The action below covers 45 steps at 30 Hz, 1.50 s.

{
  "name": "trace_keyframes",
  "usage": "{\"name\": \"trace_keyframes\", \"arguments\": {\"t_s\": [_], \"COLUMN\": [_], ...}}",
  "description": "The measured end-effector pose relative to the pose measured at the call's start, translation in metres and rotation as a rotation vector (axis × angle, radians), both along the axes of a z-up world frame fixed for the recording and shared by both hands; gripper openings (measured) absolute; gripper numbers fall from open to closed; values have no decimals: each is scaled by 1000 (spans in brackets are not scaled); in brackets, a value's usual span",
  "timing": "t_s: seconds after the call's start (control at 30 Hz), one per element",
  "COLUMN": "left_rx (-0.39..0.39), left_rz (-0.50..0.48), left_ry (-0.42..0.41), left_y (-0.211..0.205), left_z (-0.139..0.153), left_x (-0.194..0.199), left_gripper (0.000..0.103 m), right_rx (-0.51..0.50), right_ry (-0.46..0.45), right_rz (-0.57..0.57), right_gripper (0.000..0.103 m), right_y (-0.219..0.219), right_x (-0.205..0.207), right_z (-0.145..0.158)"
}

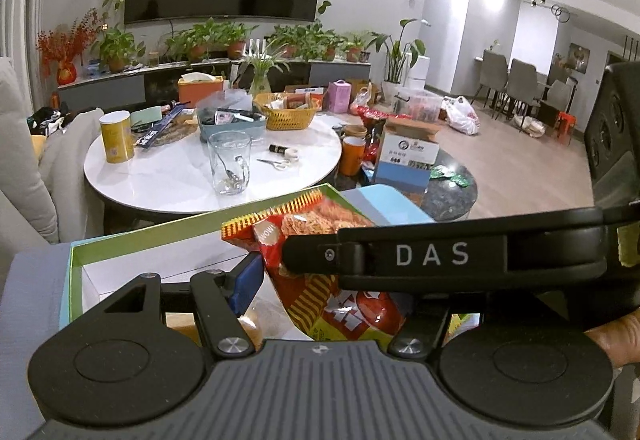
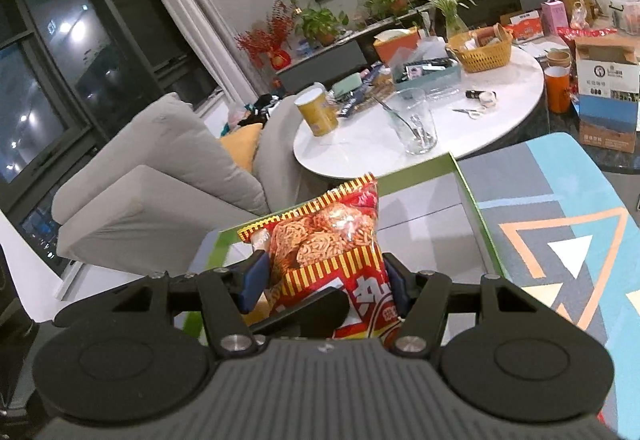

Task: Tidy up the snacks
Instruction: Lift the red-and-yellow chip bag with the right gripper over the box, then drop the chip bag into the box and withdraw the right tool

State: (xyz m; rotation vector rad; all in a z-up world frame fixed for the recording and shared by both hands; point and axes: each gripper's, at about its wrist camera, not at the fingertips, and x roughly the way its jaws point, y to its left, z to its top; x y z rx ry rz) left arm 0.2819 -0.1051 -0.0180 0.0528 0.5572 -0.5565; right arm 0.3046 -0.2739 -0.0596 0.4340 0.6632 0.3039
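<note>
Right now the right gripper (image 2: 324,280) is pinching a red-and-yellow crinkly plastic bag of fried noodle snacks (image 2: 332,240) between its blue pads (image 2: 254,280), holding it over the green-rimmed white cardboard box (image 2: 466,184) ahead of the jaws. Beside it, the left gripper (image 1: 320,284) is straddling the same bag, one finger hidden, so I cannot tell its grip. Judging by this, sorting is barely beginning: the box bottom in view is bare.

In the right wrist view, the red crinkly noodle-snack bag (image 2: 328,248) stands at centre between the right gripper's (image 2: 325,282) fingers, over the green-rimmed cardboard box (image 2: 468,188). The round white marble table (image 2: 500,112) lies beyond, upper right, bearing a clear glass cup (image 2: 416,126), with a yellow woven basket (image 2: 482,54) behind it.
</note>
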Motion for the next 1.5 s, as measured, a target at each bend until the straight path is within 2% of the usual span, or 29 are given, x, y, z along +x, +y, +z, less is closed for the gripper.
{"name": "trace_keyframes", "arguments": {"t_s": [0.13, 0.33, 0.67, 1.03, 1.23, 1.5], "left_rx": [54, 36, 34, 23, 13, 93], "left_rz": [20, 51, 45, -36, -118, -214], "left_ry": [-25, 4, 0, 12, 23, 50], "left_y": [-4, 8, 17, 16, 13, 2], "left_z": [-6, -10, -1, 8, 6, -15], "left_x": [7, 6, -28, -92, -134, -178], "left_gripper": [62, 61, 61, 62, 62, 63], "right_rx": [-32, -26, -53, -106, -127, -126], "right_ry": [-8, 11, -1, -40, -45, -13], "right_rz": [-40, -92, -96, -73, -78, -98], "right_gripper": [48, 48, 48, 48, 48, 48], "right_y": [-5, -23, -25, -31, -38, -44], "right_x": [1, -5, -31, -82, -112, -144], "right_z": [-4, -7, 8, 27, 28, 15]}}
